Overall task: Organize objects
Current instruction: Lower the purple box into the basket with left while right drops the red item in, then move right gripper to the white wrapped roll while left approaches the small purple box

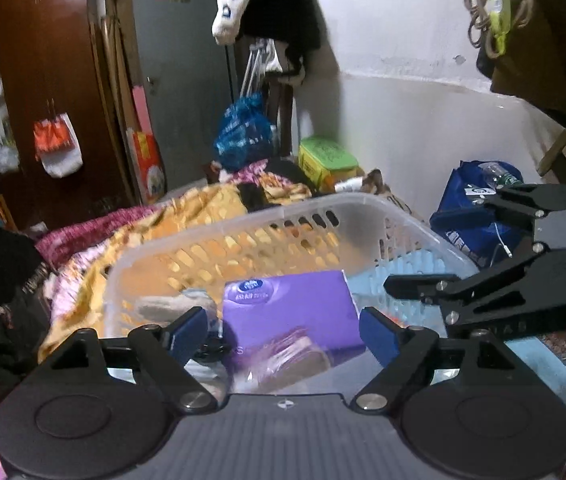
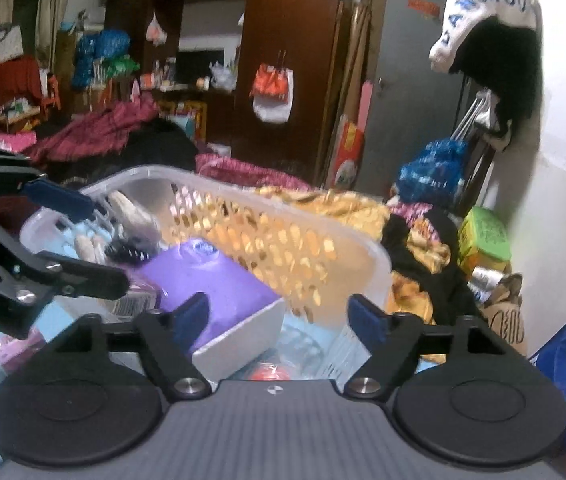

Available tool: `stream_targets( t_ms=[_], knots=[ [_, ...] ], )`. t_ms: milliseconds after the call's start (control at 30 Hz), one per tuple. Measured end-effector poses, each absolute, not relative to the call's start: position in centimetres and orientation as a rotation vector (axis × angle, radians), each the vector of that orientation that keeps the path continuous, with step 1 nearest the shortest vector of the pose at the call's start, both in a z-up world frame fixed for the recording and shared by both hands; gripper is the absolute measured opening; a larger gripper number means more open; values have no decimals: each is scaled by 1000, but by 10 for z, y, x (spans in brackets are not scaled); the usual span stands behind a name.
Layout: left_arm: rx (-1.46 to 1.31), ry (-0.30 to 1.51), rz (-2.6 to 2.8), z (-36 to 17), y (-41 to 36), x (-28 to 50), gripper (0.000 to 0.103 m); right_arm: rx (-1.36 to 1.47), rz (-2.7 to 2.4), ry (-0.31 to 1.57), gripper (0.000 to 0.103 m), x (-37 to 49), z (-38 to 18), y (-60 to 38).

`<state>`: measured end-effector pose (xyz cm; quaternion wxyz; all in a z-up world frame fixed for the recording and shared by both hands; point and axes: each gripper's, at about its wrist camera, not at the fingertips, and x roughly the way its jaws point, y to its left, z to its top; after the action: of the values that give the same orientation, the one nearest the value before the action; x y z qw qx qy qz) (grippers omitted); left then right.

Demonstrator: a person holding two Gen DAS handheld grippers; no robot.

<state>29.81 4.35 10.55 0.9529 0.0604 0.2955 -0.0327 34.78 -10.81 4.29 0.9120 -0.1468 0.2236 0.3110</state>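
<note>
Your left gripper [image 1: 283,334] has its blue-padded fingers [image 1: 187,332] spread wide, pinching nothing; the purple rectangular cardboard box [image 1: 295,312] lies just beyond and between them, inside the translucent slotted plastic basket [image 1: 243,236]. Your right gripper [image 2: 279,320] is likewise spread and empty, its left finger [image 2: 191,320] in front of the box's white edge, its right finger in front of the basket's near corner. A crinkled clear wrapper [image 1: 283,360] sits just ahead of your left fingers, against the box. The basket rests on a pale blue surface [image 1: 543,364].
</note>
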Motion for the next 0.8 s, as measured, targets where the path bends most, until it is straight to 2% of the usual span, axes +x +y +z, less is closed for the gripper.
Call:
stream_targets(
  t_ms=[100, 233, 300, 367, 467, 633, 800],
  knots=[
    [147, 551, -42, 117, 41, 271, 86, -259, 656, 407, 84, 334, 52, -118],
    [198, 497, 16, 135, 44, 233, 86, -233, 647, 285, 101, 302, 57, -139],
    [204, 478, 47, 148, 49, 213, 87, -205, 636, 247, 102, 290, 60, -148],
    [209, 457, 67, 158, 55, 196, 94, -174, 639, 218, 103, 279, 63, -156],
    [231, 439, 111, 155, 61, 174, 95, -144, 604, 189, 103, 265, 64, -163],
    [172, 400, 131, 123, 76, 151, 95, -137, 587, 168, 103, 247, 44, -166],
    [73, 371, 152, 68, 89, 138, 95, -120, 602, 269, 103, 250, -2, -168]
  ],
)
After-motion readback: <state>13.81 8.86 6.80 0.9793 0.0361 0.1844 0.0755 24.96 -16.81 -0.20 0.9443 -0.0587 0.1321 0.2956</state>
